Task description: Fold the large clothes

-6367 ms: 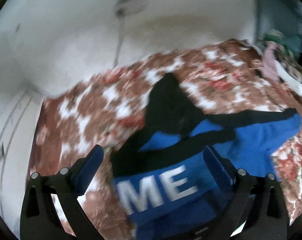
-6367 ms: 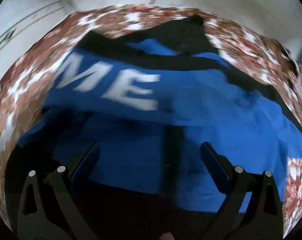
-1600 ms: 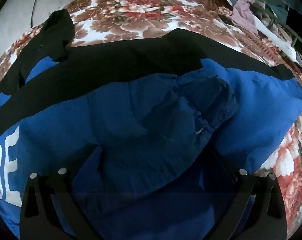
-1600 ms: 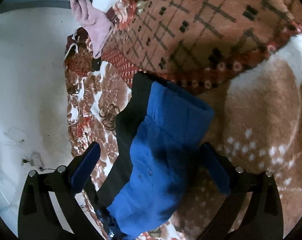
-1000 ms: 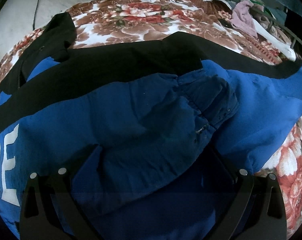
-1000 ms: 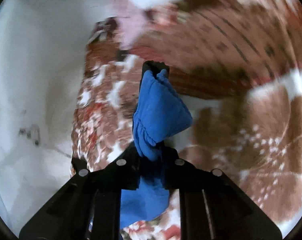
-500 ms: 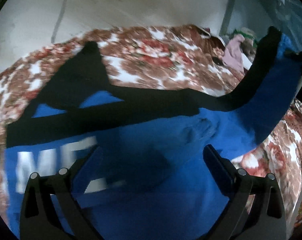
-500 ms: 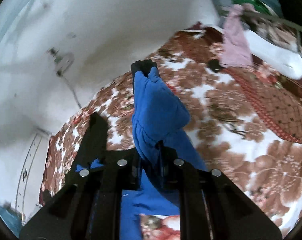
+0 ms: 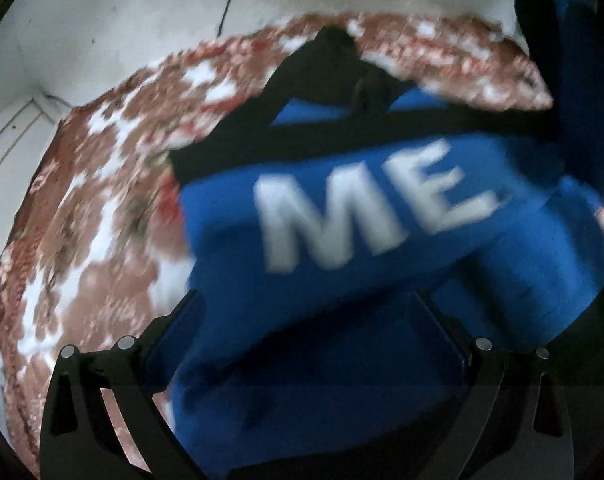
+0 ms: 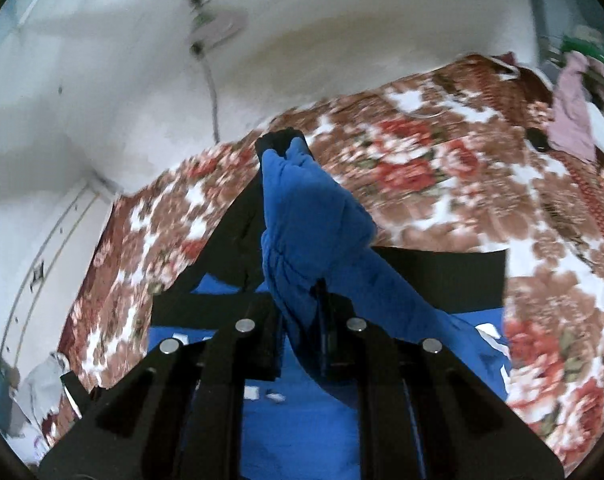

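A blue jacket (image 9: 341, 360) with black bands and white letters "ME" lies spread on a floral blanket (image 9: 102, 220). My left gripper (image 9: 305, 332) hovers over its blue front, open, jaws wide apart, cloth below them; this view is blurred. My right gripper (image 10: 302, 312) is shut on the jacket's blue sleeve (image 10: 309, 208), whose black cuff (image 10: 282, 140) sticks up past the fingers. The sleeve is raised above the jacket body (image 10: 302, 420). In the left wrist view the lifted sleeve (image 9: 565, 60) rises at the far right edge.
The floral blanket (image 10: 421, 168) covers the bed up to a white wall (image 10: 142, 60) with a cable running down it. A heap of clothes with a pink garment (image 10: 569, 108) lies at the far right. Pale cloth (image 10: 42, 392) sits low on the left.
My right gripper has lifted the sleeve off the blanket and swung it over the jacket while the wrist rolled. The left gripper has shifted left, bringing the "ME" letters to the middle of its view.
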A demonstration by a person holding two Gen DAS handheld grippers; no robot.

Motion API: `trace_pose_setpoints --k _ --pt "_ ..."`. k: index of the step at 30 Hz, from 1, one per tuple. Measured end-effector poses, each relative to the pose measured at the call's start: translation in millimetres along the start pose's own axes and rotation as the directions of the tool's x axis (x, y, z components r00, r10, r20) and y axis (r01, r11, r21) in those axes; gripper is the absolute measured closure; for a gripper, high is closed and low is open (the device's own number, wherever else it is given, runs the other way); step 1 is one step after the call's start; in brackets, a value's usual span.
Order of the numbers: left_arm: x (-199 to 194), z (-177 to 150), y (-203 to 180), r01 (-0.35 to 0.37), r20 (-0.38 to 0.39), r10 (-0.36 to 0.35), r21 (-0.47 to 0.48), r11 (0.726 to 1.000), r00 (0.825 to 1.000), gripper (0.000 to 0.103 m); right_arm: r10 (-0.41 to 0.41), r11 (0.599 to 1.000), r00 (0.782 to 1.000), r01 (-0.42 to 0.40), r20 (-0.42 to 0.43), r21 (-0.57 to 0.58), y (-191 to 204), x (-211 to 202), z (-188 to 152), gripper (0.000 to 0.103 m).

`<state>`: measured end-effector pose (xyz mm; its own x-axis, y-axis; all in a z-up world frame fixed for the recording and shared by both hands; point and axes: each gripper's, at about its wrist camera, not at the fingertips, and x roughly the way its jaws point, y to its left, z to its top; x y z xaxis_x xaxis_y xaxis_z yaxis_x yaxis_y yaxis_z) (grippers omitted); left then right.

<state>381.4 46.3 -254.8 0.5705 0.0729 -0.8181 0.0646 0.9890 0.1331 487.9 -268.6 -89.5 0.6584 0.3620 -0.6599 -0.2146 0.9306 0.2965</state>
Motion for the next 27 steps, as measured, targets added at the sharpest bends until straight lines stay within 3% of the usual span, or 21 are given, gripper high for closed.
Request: trace_pose_setpoints --k 3,8,15,24,27 --pt "9 -17 13 -0.012 -0.023 0.012 -0.002 1.000 1.000 0.005 0.017 1.000 0.999 -0.017 -0.029 -0.017 32 21 -11 0.090" --pt "-2 -36 38 0.043 0.027 -0.041 -0.094 0.995 0.999 0.005 0.056 0.996 0.994 -0.061 -0.091 -0.057 96 59 -28 0.090" --pt "-14 -56 59 0.043 0.046 -0.039 -0.100 0.994 0.998 0.005 0.033 0.983 0.984 -0.064 -0.172 -0.174 178 115 -69 0.090" --pt "-36 -95 80 0.077 0.034 -0.073 -0.173 0.982 0.997 0.005 -0.005 0.966 0.962 -0.067 -0.275 -0.251 240 182 -125 0.089" --pt "-48 -111 88 0.089 0.033 -0.085 -0.203 0.975 0.996 0.005 -0.031 0.962 0.945 -0.060 -0.326 -0.267 254 208 -143 0.081"
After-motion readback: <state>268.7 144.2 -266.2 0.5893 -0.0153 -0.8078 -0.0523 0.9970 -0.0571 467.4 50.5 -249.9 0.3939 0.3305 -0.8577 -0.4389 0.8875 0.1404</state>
